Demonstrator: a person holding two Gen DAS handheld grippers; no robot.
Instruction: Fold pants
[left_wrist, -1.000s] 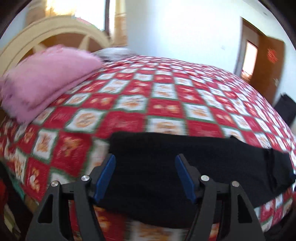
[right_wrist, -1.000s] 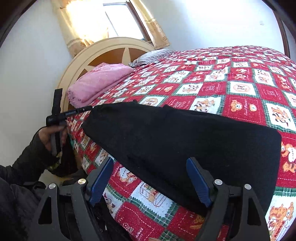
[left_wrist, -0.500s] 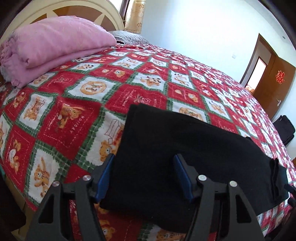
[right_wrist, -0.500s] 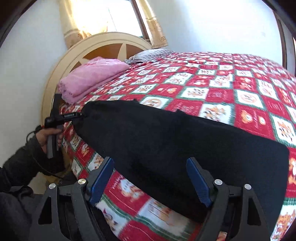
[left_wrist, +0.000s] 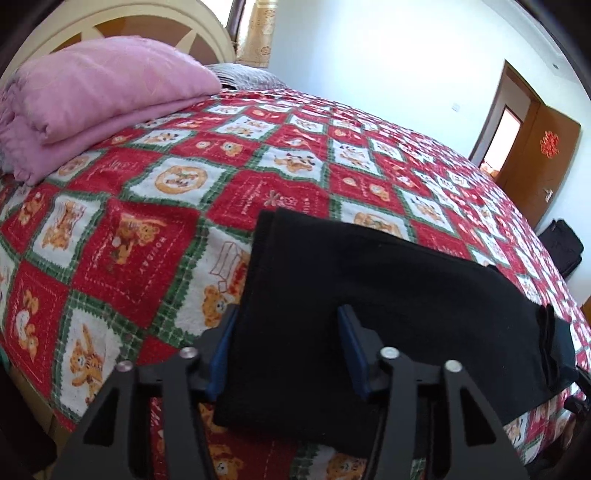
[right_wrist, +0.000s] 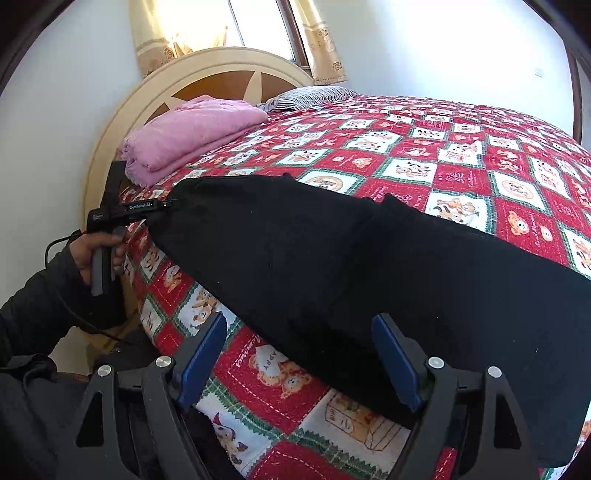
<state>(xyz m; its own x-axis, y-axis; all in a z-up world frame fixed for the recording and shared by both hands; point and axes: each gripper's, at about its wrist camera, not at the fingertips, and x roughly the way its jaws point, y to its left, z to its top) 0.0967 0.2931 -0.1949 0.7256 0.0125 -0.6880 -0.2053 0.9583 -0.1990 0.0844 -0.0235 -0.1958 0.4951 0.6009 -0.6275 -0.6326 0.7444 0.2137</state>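
Observation:
Black pants lie folded lengthwise in a long strip along the near side of the bed. My left gripper straddles their left end. Its jaws are closing, with the cloth's edge lying over the left pad and flat cloth between the two pads. In the right wrist view the same gripper sits at the far left tip of the pants, held by a hand. My right gripper stands wide open at the pants' near edge, the cloth just past its fingertips.
A red, white and green checked bedspread covers the bed. A folded pink blanket and a striped pillow rest by the cream headboard. A brown door and a black bag stand beyond the bed.
The left gripper has dropped closer to the pants' left end and its jaws have narrowed around the cloth. The right gripper has slid sideways along the bed edge, still wide open.

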